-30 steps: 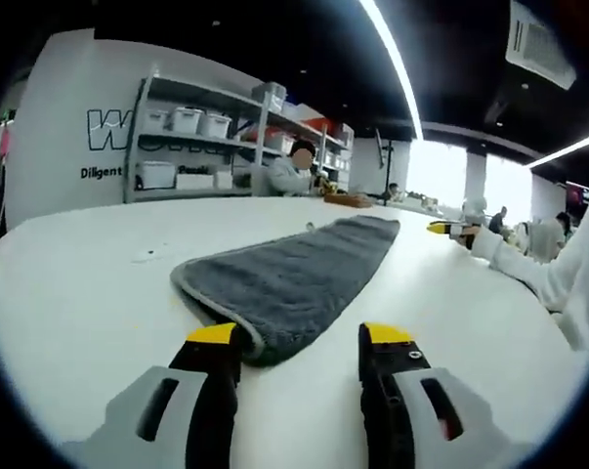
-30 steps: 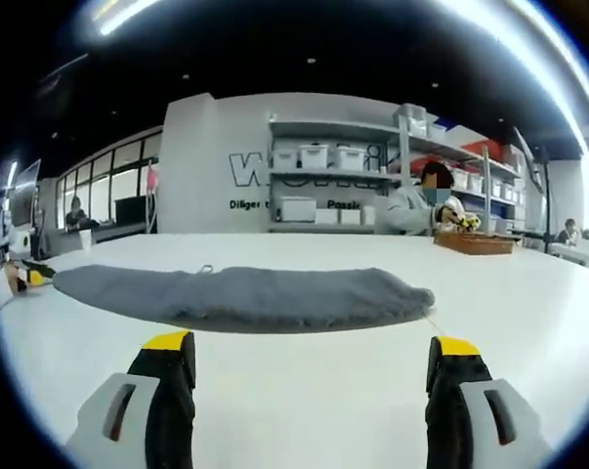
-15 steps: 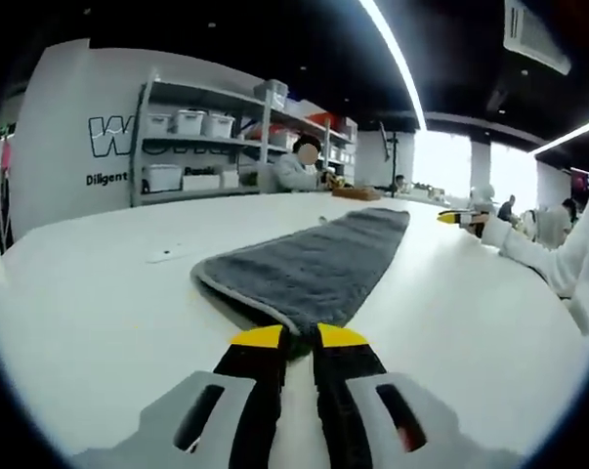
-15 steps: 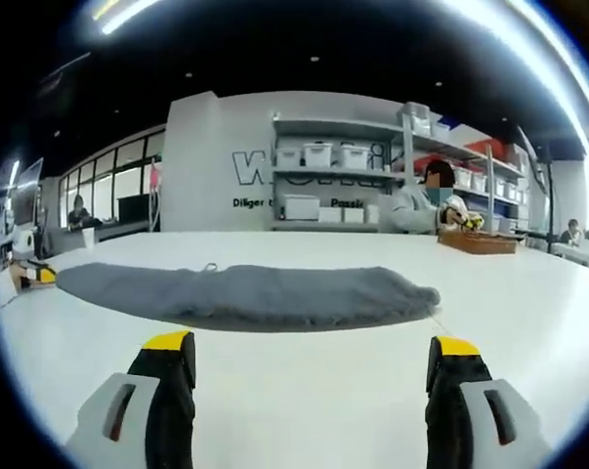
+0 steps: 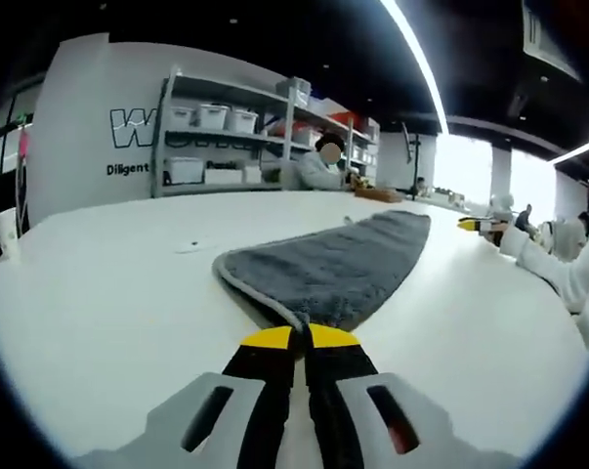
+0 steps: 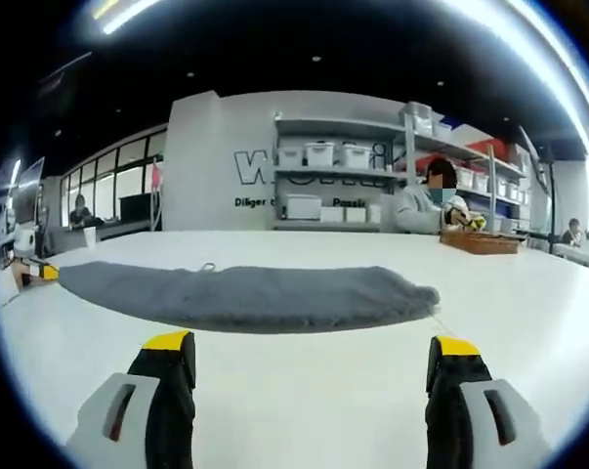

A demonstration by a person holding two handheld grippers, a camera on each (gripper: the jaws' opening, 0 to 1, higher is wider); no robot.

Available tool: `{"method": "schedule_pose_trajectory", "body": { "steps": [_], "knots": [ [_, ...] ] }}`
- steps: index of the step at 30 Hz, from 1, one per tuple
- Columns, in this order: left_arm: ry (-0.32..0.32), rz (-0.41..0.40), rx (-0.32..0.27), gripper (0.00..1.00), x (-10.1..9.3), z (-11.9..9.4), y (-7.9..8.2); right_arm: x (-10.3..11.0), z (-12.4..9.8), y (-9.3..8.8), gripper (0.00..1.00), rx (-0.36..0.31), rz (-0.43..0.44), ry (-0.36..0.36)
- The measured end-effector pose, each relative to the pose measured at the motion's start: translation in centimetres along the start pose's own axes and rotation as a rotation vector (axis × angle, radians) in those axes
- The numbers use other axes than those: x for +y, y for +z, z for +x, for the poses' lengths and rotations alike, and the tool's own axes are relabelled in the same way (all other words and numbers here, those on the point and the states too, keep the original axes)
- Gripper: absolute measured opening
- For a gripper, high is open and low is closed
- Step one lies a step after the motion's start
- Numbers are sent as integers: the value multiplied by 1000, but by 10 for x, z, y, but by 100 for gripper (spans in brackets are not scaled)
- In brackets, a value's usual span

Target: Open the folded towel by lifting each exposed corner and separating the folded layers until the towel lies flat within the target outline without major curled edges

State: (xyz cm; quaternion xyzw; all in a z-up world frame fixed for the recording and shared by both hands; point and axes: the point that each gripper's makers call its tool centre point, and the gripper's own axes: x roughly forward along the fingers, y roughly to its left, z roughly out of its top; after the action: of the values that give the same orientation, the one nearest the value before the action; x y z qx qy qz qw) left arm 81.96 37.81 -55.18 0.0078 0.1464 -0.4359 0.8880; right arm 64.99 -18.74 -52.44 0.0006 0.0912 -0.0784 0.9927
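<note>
The left gripper pinches the grey towel's near corner; the right gripper gapes wide, just short of its long edge.

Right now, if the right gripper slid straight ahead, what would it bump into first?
Probably the grey towel. The right gripper is open and points across bare white table at the towel's long folded edge, with nothing between them. How far off it lies is hard to judge.

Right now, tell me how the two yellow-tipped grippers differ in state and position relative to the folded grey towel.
The left gripper has its jaws closed together on the near corner of the folded grey towel; the right gripper has its jaws spread wide with nothing between them. The left touches the towel; the right sits short of the towel's long edge, apart from it. Both have yellow tips and hover low over the white table.
</note>
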Motion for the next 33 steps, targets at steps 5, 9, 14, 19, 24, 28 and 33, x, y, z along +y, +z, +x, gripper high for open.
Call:
{"method": "schedule_pose_trajectory", "body": {
  "steps": [5,9,14,19,24,28,33],
  "knots": [
    [91,-24,5,3,20,-11,-2,2,0,-2,99,6,-3,4],
    [168,-29,13,3,36,-23,-3,3,0,-2,99,7,-5,8],
    [266,-38,21,3,56,-41,-5,4,2,-3,99,11,-6,14],
    [351,-71,11,3,72,-59,-8,5,2,-4,99,14,-6,18],
    [432,-111,1,3,88,-79,-11,6,3,-5,99,17,-5,22],
    [483,-138,-8,3,98,-91,-14,6,3,-6,99,20,-5,24],
    [549,-150,-5,3,112,-107,-16,6,4,-6,99,23,-5,26]
  ]
}}
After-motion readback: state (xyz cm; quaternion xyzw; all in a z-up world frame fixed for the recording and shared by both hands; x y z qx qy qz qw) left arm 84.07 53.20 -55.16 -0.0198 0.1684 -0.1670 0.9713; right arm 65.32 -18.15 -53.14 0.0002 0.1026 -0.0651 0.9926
